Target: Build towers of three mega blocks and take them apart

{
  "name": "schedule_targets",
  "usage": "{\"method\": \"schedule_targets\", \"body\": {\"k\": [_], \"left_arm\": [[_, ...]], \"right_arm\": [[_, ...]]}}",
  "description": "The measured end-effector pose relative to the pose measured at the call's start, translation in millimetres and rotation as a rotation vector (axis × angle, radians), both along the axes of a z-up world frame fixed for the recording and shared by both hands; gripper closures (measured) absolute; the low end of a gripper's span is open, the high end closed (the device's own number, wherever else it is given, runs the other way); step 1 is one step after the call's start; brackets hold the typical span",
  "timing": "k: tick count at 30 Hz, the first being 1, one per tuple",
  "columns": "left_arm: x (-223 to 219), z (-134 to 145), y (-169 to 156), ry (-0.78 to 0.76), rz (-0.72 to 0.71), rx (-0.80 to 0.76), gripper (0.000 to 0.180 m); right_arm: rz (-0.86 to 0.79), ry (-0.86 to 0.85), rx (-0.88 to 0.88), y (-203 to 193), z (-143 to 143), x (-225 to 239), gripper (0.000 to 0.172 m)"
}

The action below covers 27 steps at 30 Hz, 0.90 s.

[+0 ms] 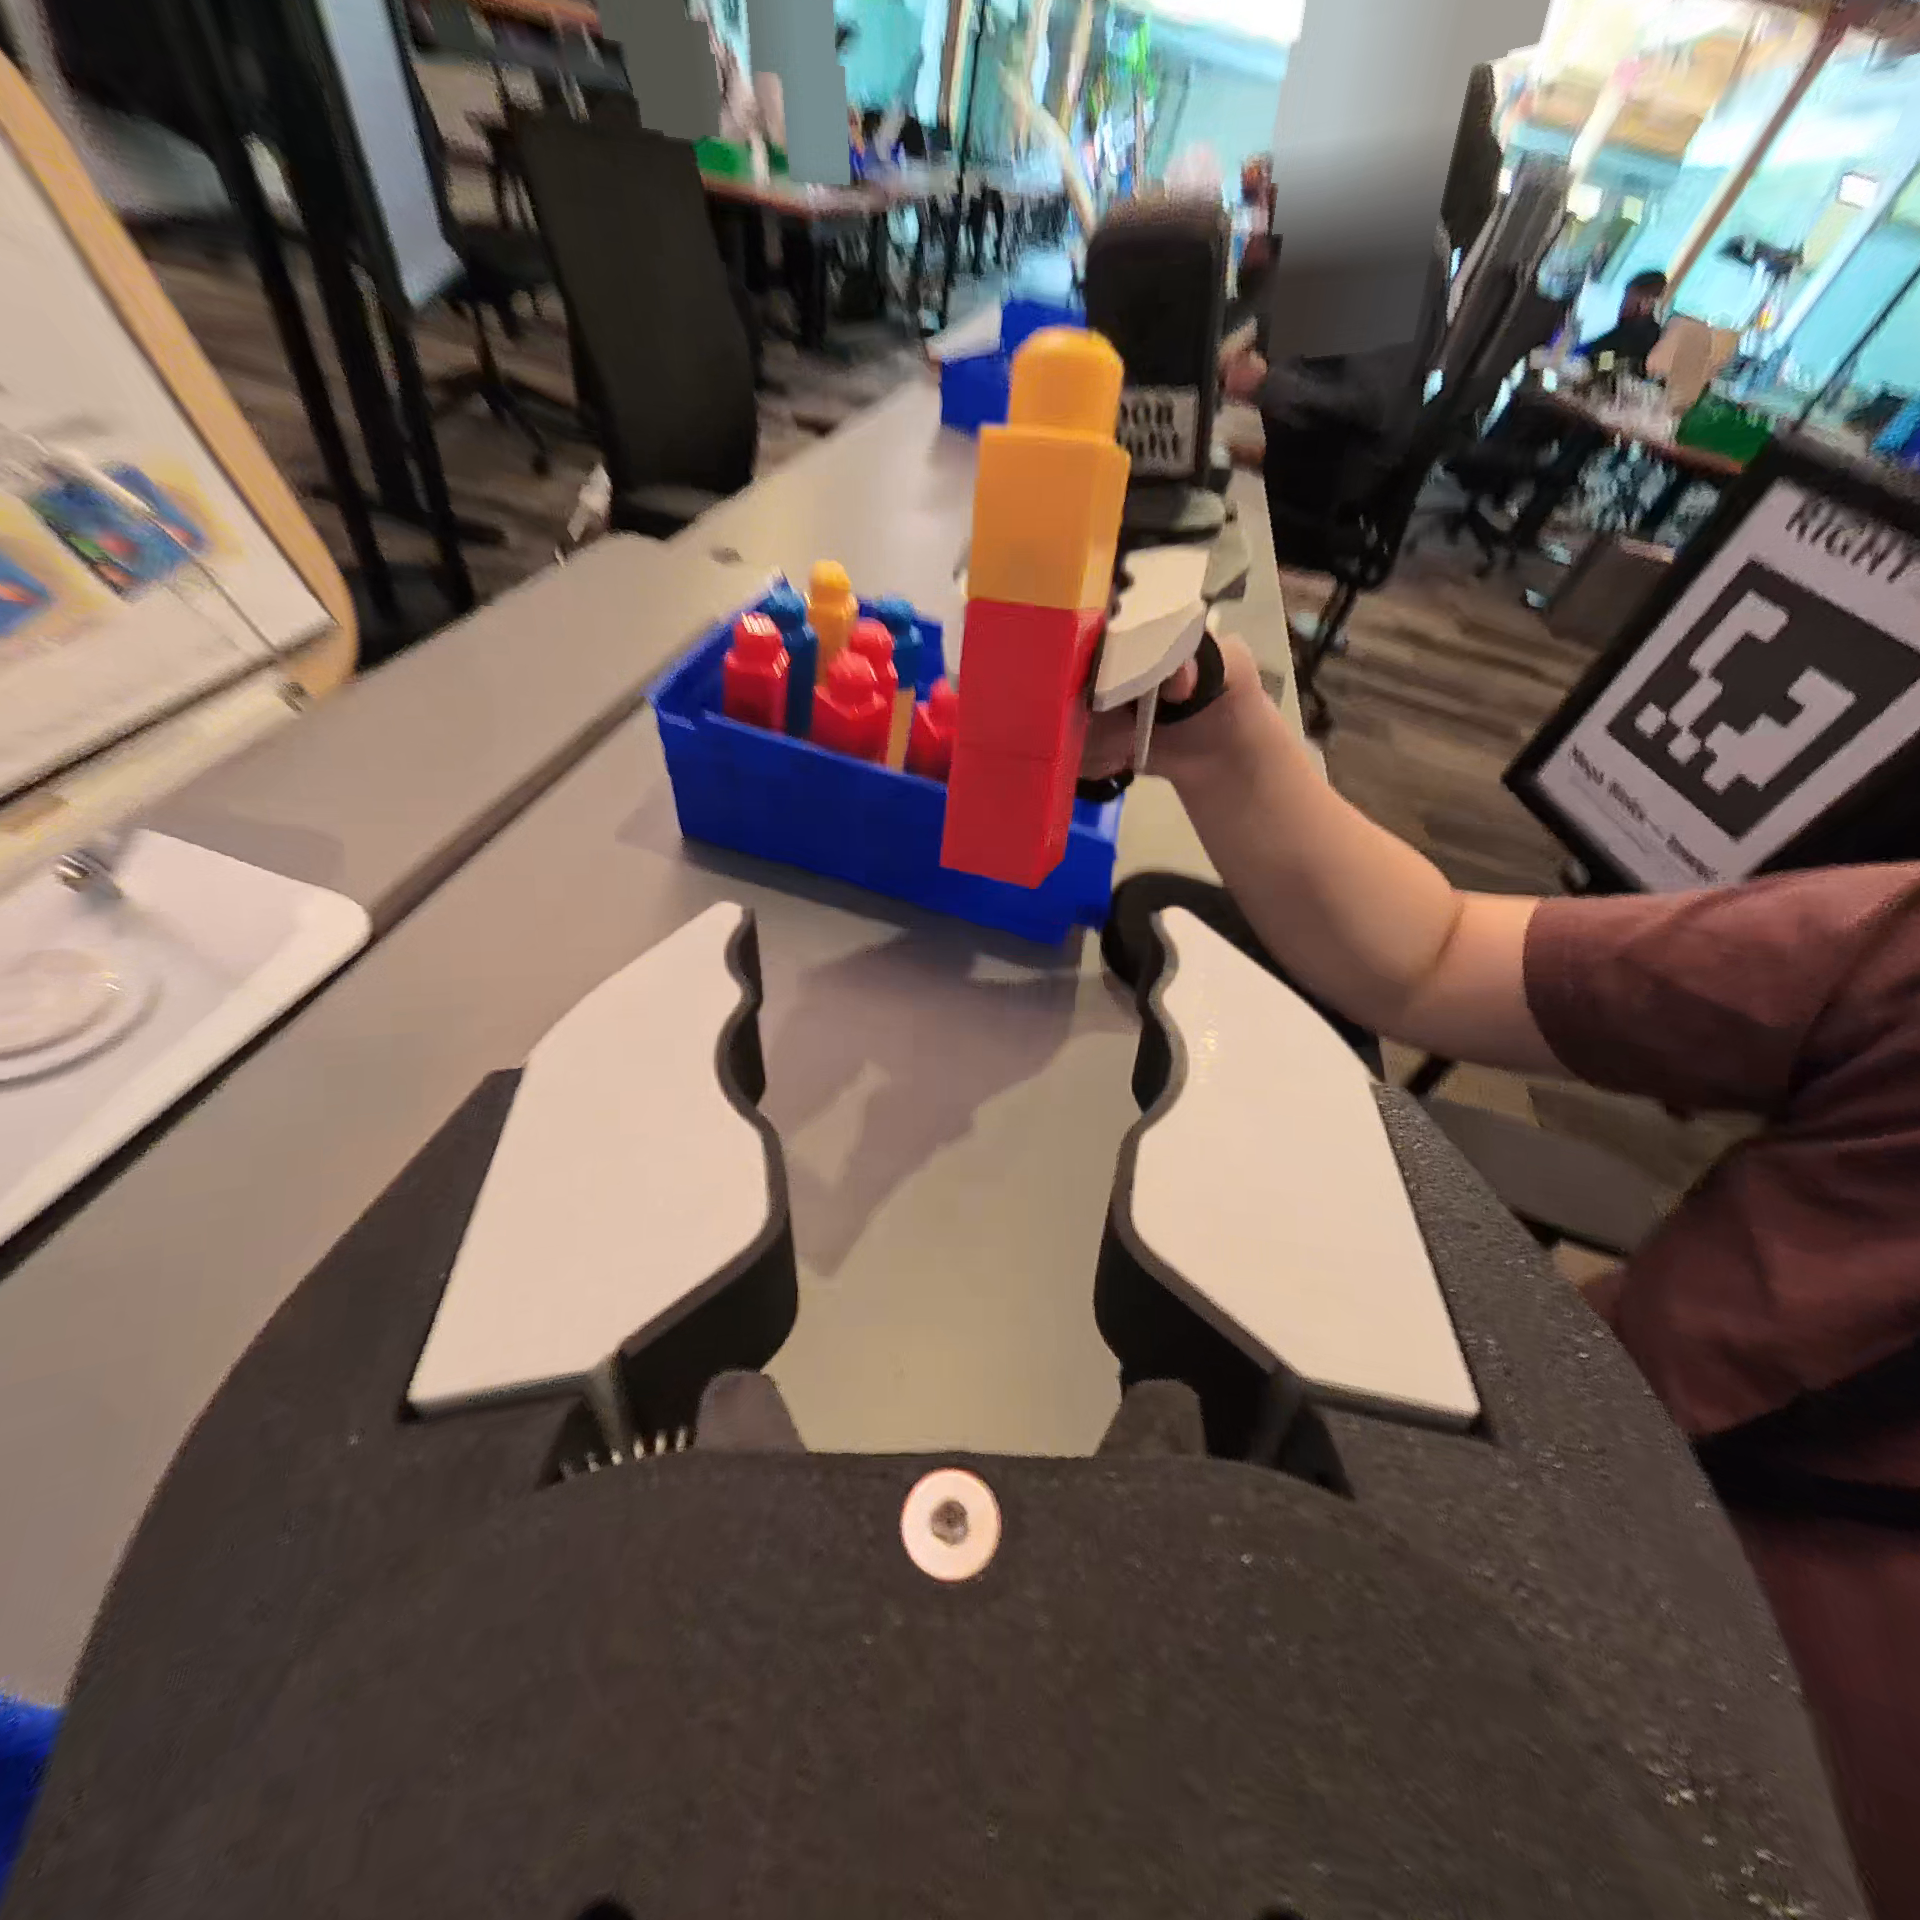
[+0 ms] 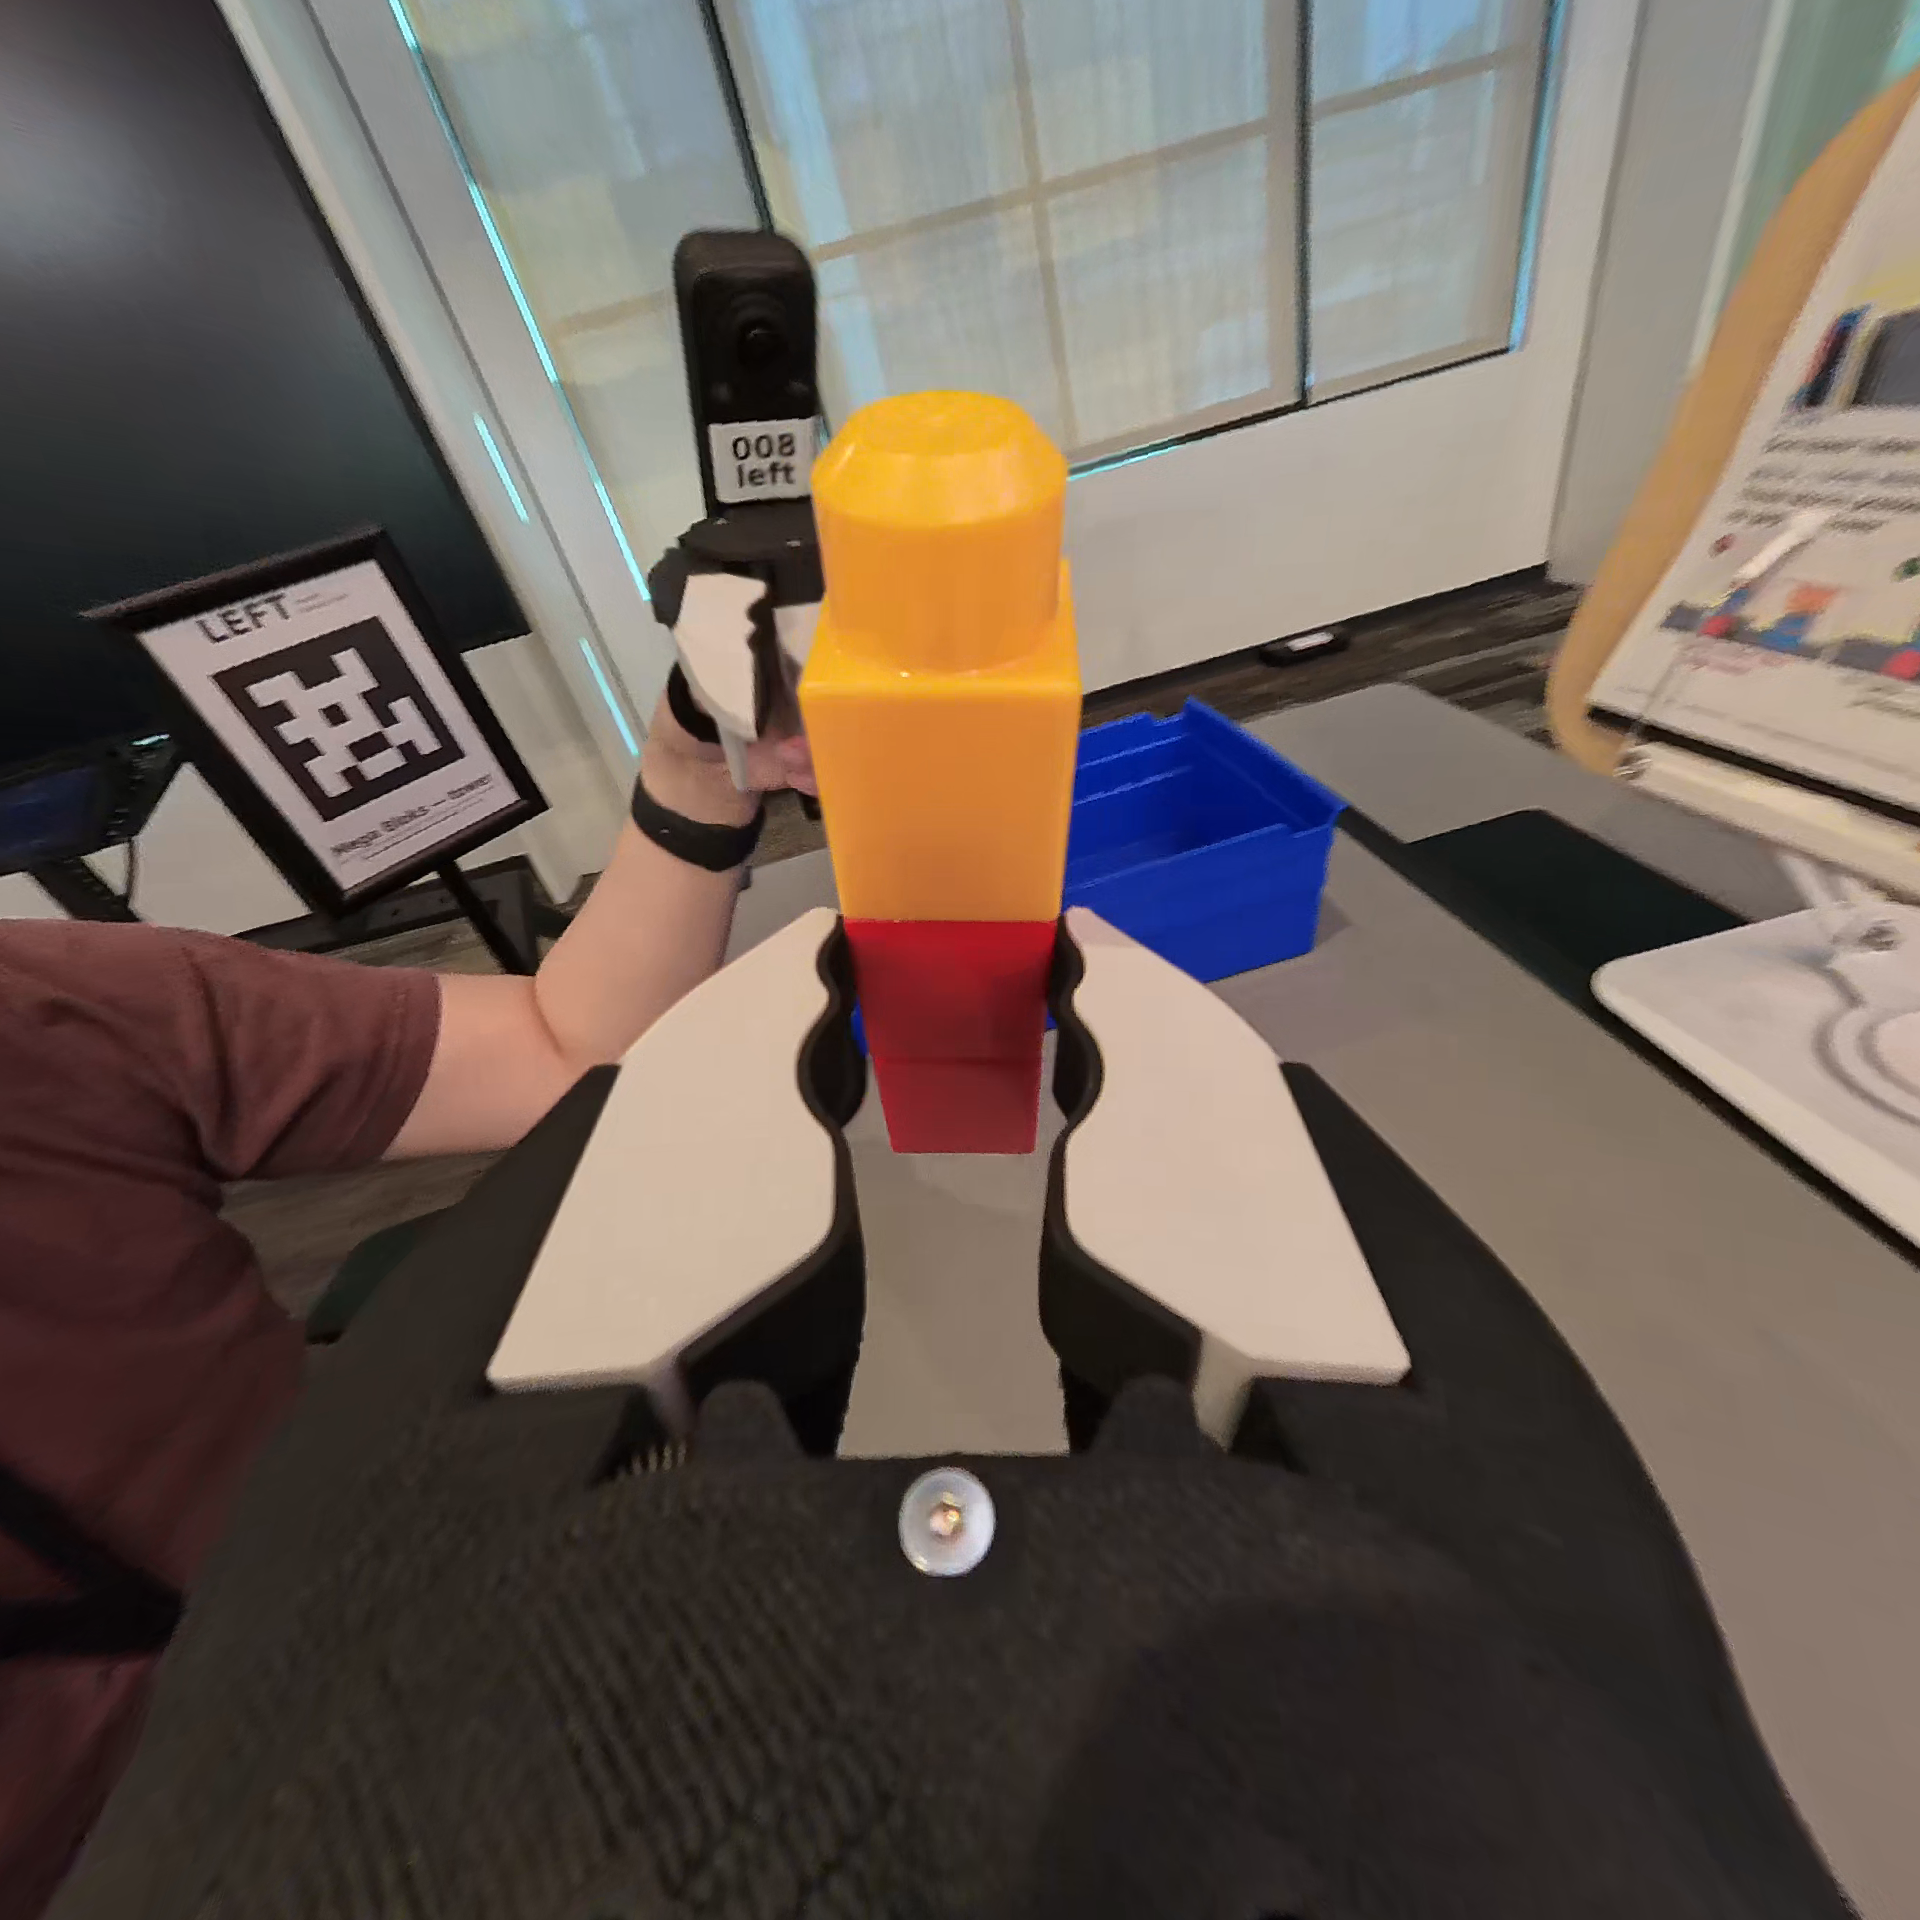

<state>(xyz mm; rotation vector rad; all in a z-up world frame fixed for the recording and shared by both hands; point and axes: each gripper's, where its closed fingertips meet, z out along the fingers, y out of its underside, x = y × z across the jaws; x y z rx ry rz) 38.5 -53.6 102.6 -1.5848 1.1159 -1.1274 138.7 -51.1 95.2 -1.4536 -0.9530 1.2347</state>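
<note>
My right gripper (image 2: 951,982) is shut on a three-block tower, with both pads against its middle red block (image 2: 948,982). A second red block (image 2: 956,1107) hangs below it and an orange block (image 2: 940,758) sits on top. The tower hangs in the air above the grey table (image 2: 1558,1351). In the left wrist view the same tower (image 1: 1023,686) shows upright in the right gripper (image 1: 1132,644), in front of the blue bin. My left gripper (image 1: 951,940) is open and empty, low over the table and short of the tower.
A blue bin (image 1: 862,800) holds several red, blue and orange blocks. An empty blue bin (image 2: 1205,862) stands behind the tower in the right wrist view. White boards (image 1: 156,997) (image 2: 1766,1029) lie at the table edges. Marker signs on stands stand beside the table. One gripper's finger ends stand about 11 cm off the other's.
</note>
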Motion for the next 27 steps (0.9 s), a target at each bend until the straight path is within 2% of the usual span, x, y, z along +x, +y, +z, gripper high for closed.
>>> {"method": "schedule_targets", "body": {"k": [2,6,9,12,15,17,22,27], "left_arm": [[-14,21,3,-0.102,0.045,0.033,0.11],[-27,60,-2,-0.375,0.067,0.125,0.127],[-22,56,-1,-0.345,0.073,0.126,0.127],[-18,50,-1,-0.29,0.088,0.139,0.124],[-19,51,0,-0.277,0.12,0.166,0.125],[-19,50,0,-0.258,0.127,0.17,0.126],[-13,48,-5,-0.262,0.112,0.146,0.128],[-7,44,-14,-0.205,0.089,0.169,0.128]], "right_arm": [[-0.05,0.01,0.036,1,13,18,0.135],[-0.173,0.013,0.118,3,36,60,0.135],[-0.248,0.066,0.149,0,54,96,0.135],[-0.422,0.014,0.189,7,58,144,0.135],[-0.632,-0.084,0.217,14,52,196,0.135],[-0.71,-0.11,0.199,13,48,224,0.135],[-0.682,-0.107,0.039,8,18,262,0.135],[-0.746,-0.192,-0.081,25,-33,294,0.135]]}}
